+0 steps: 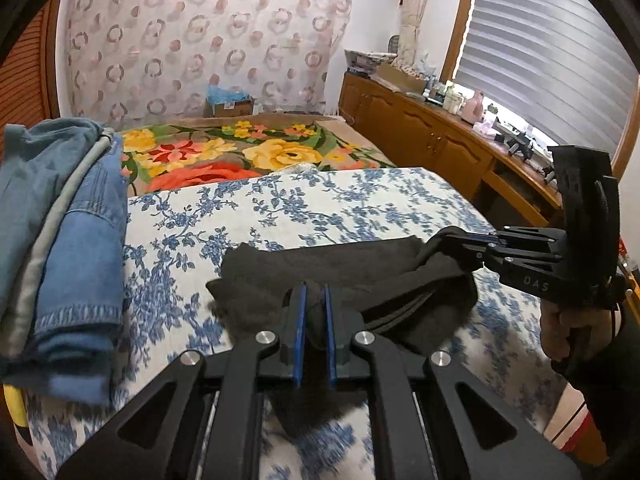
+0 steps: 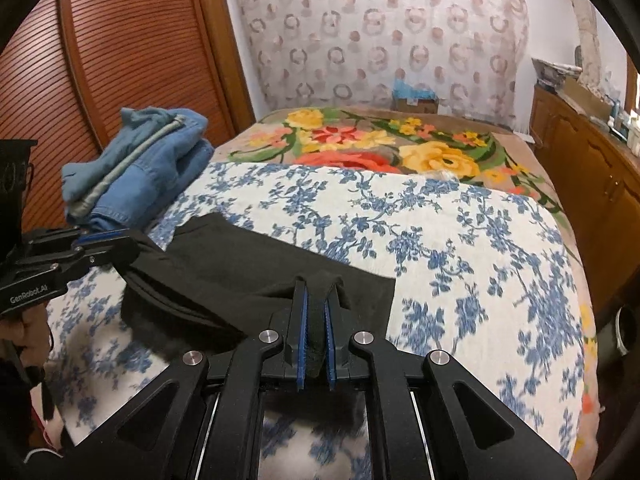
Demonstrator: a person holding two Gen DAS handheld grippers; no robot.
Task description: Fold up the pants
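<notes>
**Black pants mid-fold, both corners pinched and lifted**

The black pants [image 2: 248,272] lie on the bed's blue-flowered sheet [image 2: 460,240], near the front edge, already doubled into a compact dark bundle rather than spread out at full length. The far part rests flat on the sheet; the near edge is raised off it.

The left gripper [image 1: 314,320] has its fingers pressed together on a fold of the black cloth, which bunches up between the blue pads. The right gripper [image 2: 316,320] pinches another corner of the same edge in the same way. In each view the other gripper shows at the side, clamped on the fabric, so the two hold the near edge between them, a short way apart.

By my reading, at least one fold is done, since layered edges show along the left side of the bundle in the right wrist view. What seems left is to carry the held edge over the flat part, lay it down, let go, and perhaps smooth it.

A stack of folded jeans [image 1: 76,240] sits at the left side of the bed, well apart from the black pair, which suggests earlier items are finished and this bundle may join them. Beyond the sheet lies a bright flowered blanket [image 1: 240,152].
</notes>
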